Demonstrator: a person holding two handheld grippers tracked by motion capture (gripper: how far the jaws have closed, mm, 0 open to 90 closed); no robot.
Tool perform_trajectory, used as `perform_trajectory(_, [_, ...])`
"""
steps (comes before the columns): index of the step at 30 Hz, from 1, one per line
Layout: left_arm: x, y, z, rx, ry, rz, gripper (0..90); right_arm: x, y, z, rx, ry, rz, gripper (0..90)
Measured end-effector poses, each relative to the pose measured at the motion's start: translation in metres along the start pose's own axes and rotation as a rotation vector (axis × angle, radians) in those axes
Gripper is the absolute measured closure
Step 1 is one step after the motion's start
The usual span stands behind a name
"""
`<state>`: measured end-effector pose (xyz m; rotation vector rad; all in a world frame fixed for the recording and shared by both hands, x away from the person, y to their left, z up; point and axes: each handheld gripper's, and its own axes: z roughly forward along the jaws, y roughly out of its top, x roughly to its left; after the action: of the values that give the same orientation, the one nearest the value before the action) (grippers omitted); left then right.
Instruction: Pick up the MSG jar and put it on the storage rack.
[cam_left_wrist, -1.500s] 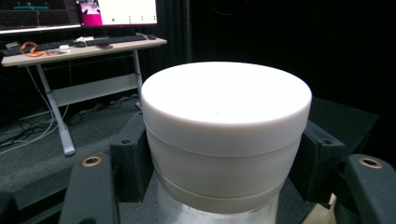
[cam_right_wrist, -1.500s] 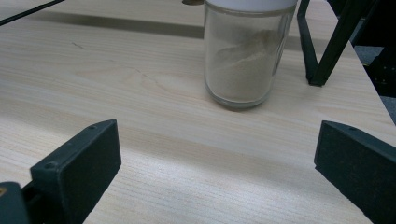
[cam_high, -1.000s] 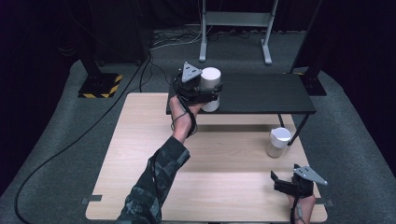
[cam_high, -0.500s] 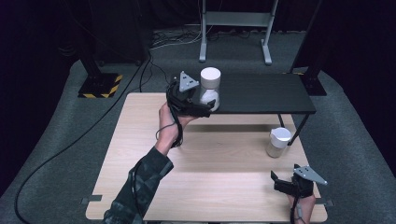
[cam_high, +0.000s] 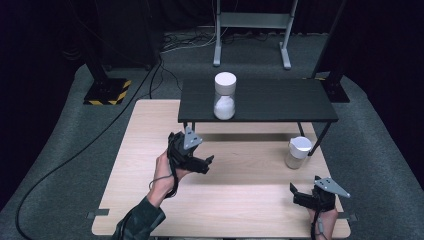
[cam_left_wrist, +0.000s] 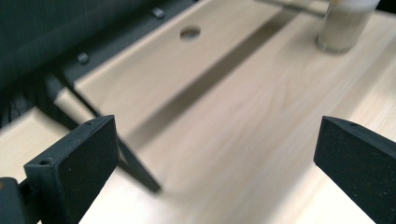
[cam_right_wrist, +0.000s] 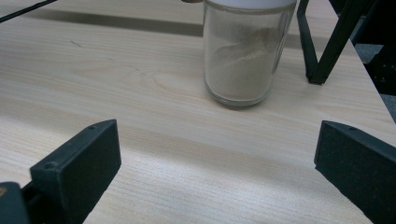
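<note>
Since the earlier frames, the left gripper (cam_high: 204, 162) has let go of the white-lidded jar (cam_high: 225, 96) on the black shelf (cam_high: 270, 100) and drawn back toward the person over the wooden table (cam_high: 240, 200). Its jaws have just been opening, and nothing sits between them. The right gripper (cam_high: 296, 194) has kept its place at the near right corner.

High view: the jar with white powder stands upright and alone near the left end of the shelf, well apart from both grippers. A second jar (cam_high: 298, 152), holding tan powder, stands on the table beside the shelf's right leg, near the right gripper. The left gripper hangs above the table's middle, jaws spread and empty.

Left gripper view: both black jaws stand wide apart with bare tabletop (cam_left_wrist: 224, 130) between them. The tan-powder jar (cam_left_wrist: 343, 28) shows at the upper right, farther off; the picture is slightly blurred.

Right gripper view: the jaws stand wide apart and empty, level with the tabletop (cam_right_wrist: 140, 93). The tan-powder jar (cam_right_wrist: 243, 56) stands upright ahead of them, untouched, next to the shelf leg (cam_right_wrist: 322, 46).
</note>
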<state>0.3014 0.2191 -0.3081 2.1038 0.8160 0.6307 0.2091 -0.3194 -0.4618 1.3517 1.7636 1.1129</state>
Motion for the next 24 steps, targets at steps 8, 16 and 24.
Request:
perform_trajectory(8, [0.001,-0.081,0.01,0.061,0.02,-0.151,0.1,0.001,0.001,0.0,0.006,-0.006,-0.003,0.0])
perform_trajectory(16, [-0.004,-0.123,0.016,0.063,0.05,-0.232,0.1,0.002,0.001,0.001,0.008,-0.009,-0.004,0.0])
perform_trajectory(24, [0.0,-0.132,0.021,0.113,0.041,-0.257,0.2,0.003,0.002,0.001,0.011,-0.01,-0.008,0.0])
